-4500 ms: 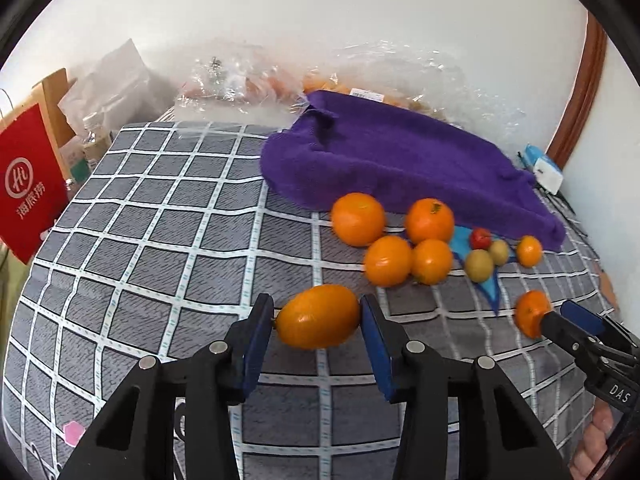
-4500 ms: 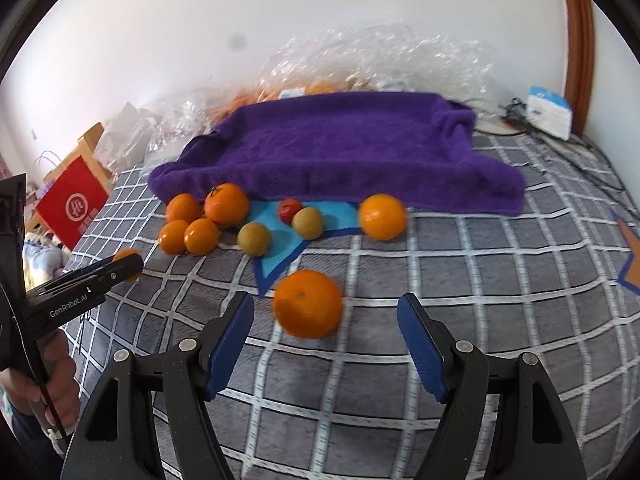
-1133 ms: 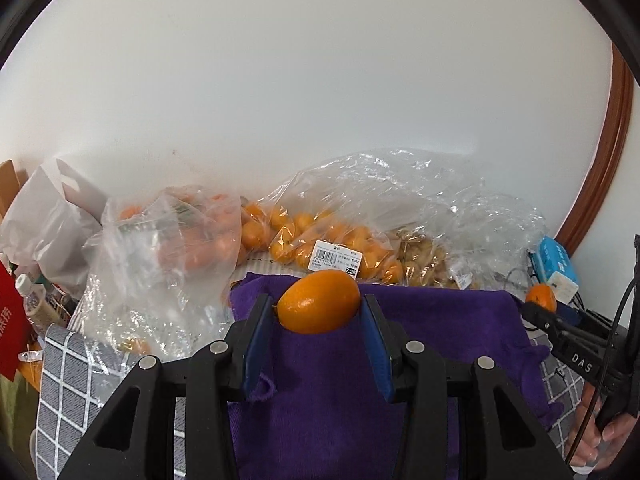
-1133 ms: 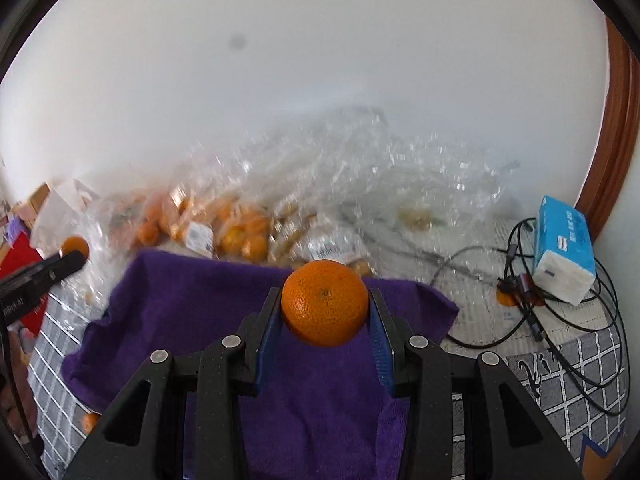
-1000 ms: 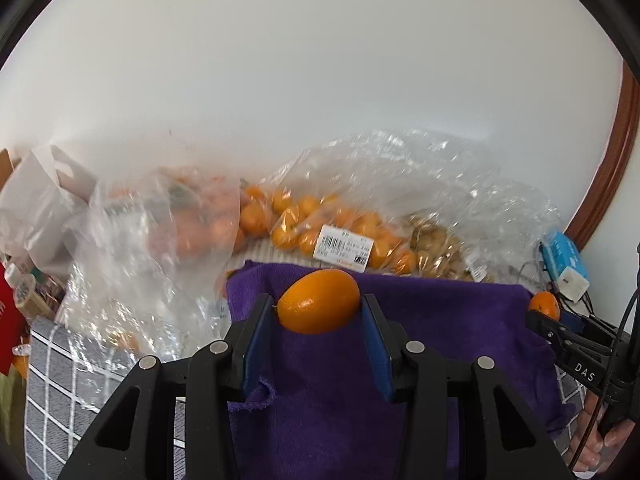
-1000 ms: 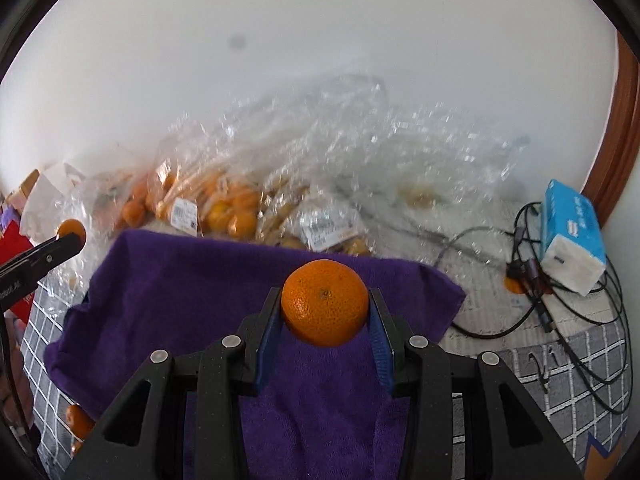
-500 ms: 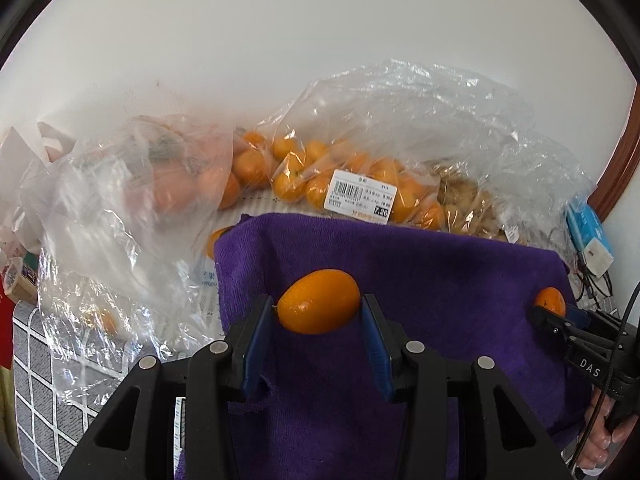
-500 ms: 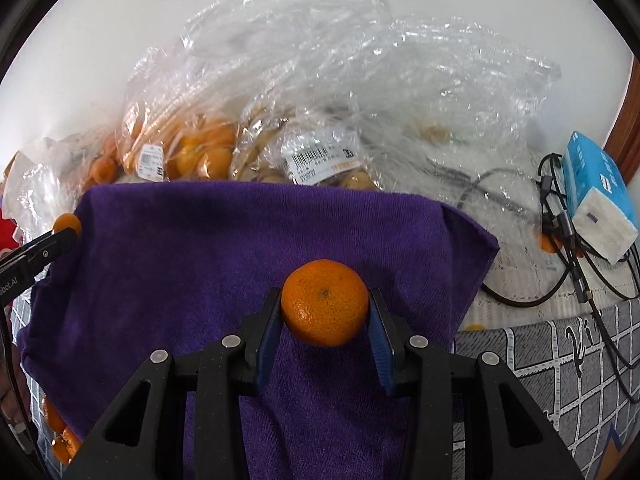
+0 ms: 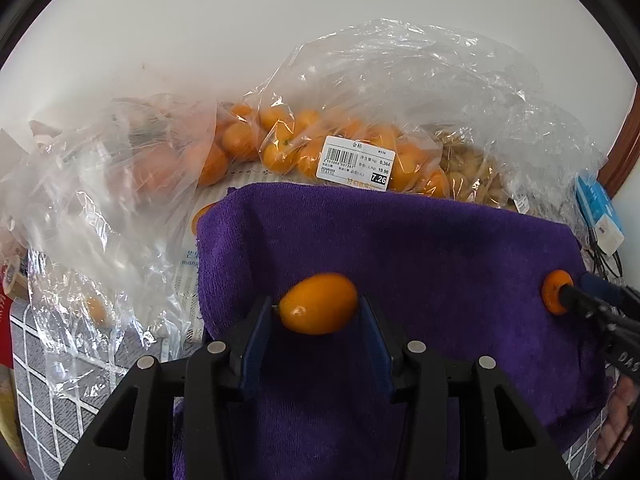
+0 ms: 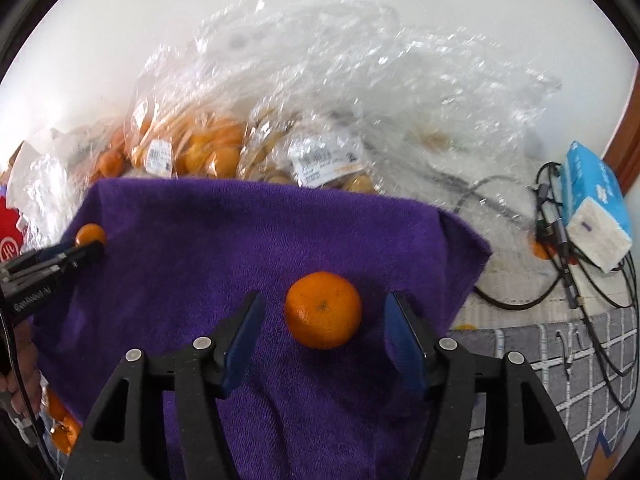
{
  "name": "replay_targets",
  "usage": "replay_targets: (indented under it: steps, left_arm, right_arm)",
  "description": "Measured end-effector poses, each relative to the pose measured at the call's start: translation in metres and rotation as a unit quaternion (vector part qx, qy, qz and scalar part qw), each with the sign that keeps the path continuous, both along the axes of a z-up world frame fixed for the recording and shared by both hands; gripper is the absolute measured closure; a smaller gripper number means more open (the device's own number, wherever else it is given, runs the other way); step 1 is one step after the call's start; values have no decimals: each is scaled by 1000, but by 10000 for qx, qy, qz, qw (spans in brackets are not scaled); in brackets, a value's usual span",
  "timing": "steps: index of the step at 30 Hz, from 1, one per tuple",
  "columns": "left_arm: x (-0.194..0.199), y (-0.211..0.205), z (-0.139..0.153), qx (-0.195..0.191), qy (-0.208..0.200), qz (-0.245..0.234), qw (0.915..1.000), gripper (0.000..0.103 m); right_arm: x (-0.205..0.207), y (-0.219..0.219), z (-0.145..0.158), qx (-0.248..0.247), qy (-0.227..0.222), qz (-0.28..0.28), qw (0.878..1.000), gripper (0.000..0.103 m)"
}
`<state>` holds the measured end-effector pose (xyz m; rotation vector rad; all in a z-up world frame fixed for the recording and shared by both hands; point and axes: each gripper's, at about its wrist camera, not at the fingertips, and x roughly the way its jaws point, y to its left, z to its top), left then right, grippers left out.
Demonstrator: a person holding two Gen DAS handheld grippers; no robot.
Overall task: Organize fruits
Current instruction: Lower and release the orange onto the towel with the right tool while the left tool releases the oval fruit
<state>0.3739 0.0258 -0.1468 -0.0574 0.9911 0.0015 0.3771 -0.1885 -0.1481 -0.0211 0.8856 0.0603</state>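
Observation:
A purple towel (image 9: 420, 248) lies spread in both views (image 10: 224, 248). My left gripper (image 9: 318, 318) has its jaws slightly parted around an oval orange kumquat-like fruit (image 9: 318, 309) that rests low over the towel's left part. My right gripper (image 10: 322, 320) is open, its blue pads clear of a round tangerine (image 10: 322, 310) lying on the towel's right part. The left gripper also shows in the right wrist view (image 10: 86, 248), and the right gripper in the left wrist view (image 9: 568, 296).
Clear plastic bags of oranges (image 9: 320, 148) and other fruit lie behind the towel by the white wall. A blue tissue pack (image 10: 596, 204) and black cables (image 10: 560, 280) lie right. Loose oranges (image 10: 60, 424) sit on the grey checked cloth (image 10: 580, 368) at the towel's front left.
Both grippers have come down onto the towel. The right jaws have opened and let go of the tangerine. The left jaws have loosened around the oval fruit.

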Motion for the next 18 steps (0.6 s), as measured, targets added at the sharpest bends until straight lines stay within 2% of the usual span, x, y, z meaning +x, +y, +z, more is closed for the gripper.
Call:
replay_targets:
  steps: [2,5,9,14,16,18]
  left_arm:
    - [-1,-5,5,65,-17,-59,10000,44]
    - [-8,-10,20,162,-232,-112,9995,39]
    - [-19,-10,42,152,-521,-133,9984,39]
    - [-45,-15,81,349,-1170,-303,9921,39]
    - [-59,-18,97,425,-1265,-325,9905,39]
    - [-74,-19,106,397,-1340,-312,9897,39]
  right_arm:
    - [-6,-1,12,-1,-206,-74,9998,40]
    - [-17,-1,29,-130,-481,-120,9987,40]
    - [-43,-1,46,-267,-704,-173,9970,40]
    - [-88,-3,59,-512,-1009,-355,9929,40]
    - [-102,-5,59,-428,-955,-419,9936,40]
    - [-115,-8,54,-321,-707,-402,9962,40]
